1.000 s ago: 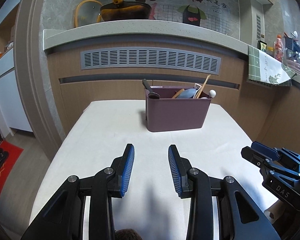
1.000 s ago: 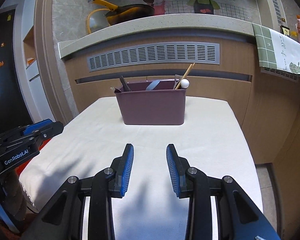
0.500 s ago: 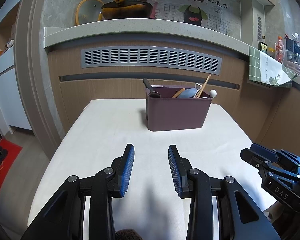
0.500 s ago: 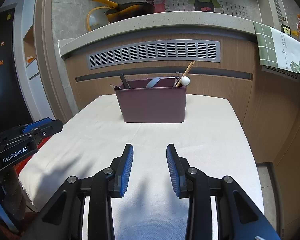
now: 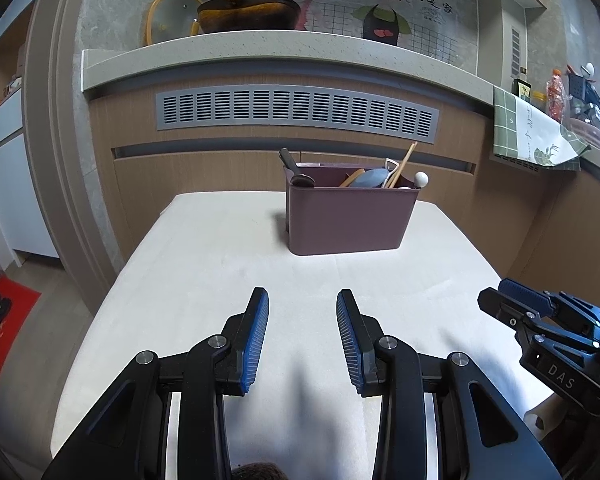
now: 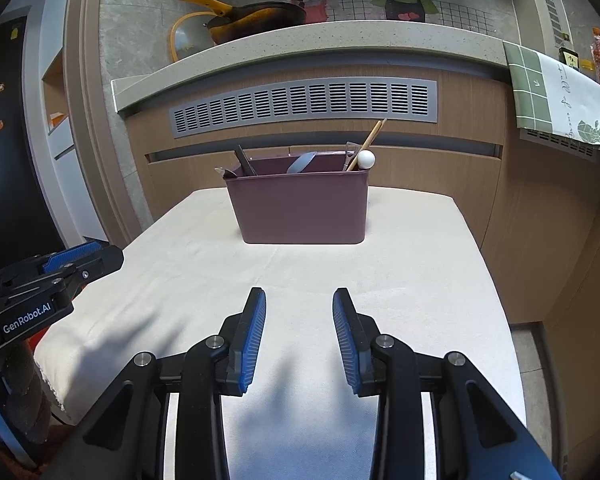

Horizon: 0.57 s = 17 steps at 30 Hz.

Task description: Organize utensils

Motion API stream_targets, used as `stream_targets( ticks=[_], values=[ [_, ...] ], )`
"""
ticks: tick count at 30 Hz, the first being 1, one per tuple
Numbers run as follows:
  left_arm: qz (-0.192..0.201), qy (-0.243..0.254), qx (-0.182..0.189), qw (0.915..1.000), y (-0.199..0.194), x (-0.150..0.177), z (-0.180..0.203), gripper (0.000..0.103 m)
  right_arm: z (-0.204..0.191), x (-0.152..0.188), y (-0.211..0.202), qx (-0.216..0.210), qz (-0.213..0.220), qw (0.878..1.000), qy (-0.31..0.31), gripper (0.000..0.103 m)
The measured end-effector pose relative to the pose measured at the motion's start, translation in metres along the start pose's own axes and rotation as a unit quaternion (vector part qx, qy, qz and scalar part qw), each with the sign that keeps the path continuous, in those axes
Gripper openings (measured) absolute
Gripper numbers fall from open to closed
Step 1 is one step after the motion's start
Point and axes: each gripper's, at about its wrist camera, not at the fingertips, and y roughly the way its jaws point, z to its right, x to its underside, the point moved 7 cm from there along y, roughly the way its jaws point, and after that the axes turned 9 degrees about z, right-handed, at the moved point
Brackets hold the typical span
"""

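A mauve plastic bin (image 5: 350, 220) (image 6: 300, 208) stands at the far middle of the white-clothed table (image 5: 228, 264) (image 6: 412, 264). Several utensils stick up out of it: a black ladle (image 5: 294, 168), wooden chopsticks (image 5: 404, 162) (image 6: 368, 142), a blue-grey spoon (image 5: 370, 178) (image 6: 302, 162) and a white ball-ended stick (image 5: 421, 178) (image 6: 366, 159). My left gripper (image 5: 302, 300) hovers open over the near part of the cloth, with nothing between its blue pads. My right gripper (image 6: 299, 298) is likewise open and empty, and shows at the right edge of the left wrist view (image 5: 500, 298).
Behind the table runs a wooden counter front with a grey vent grille (image 5: 296, 114) (image 6: 304, 106). A yellow-handled pan (image 5: 244, 12) (image 6: 252, 20) sits on the countertop. A green-white towel (image 5: 532, 132) (image 6: 560, 96) hangs at the right. The floor drops off at both table sides.
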Motion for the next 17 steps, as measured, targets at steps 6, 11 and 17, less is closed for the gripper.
stream_targets(
  ticks=[6, 11, 17],
  values=[
    [0.001, 0.001, 0.004, 1.0, -0.0009, 0.001, 0.0013, 0.036, 0.0013, -0.0013, -0.0018, 0.007, 0.004, 1.0, -0.003, 0.033],
    [-0.002, 0.0, 0.009, 1.0, -0.0014, 0.0029, 0.0011, 0.037, 0.0018, -0.0031, -0.0036, 0.011, 0.007, 1.0, -0.006, 0.033],
    [0.001, -0.013, 0.008, 0.9999, -0.001, 0.0027, -0.0065, 0.037, -0.0018, -0.0056, -0.0057, 0.015, 0.01, 1.0, -0.013, 0.034]
  ],
)
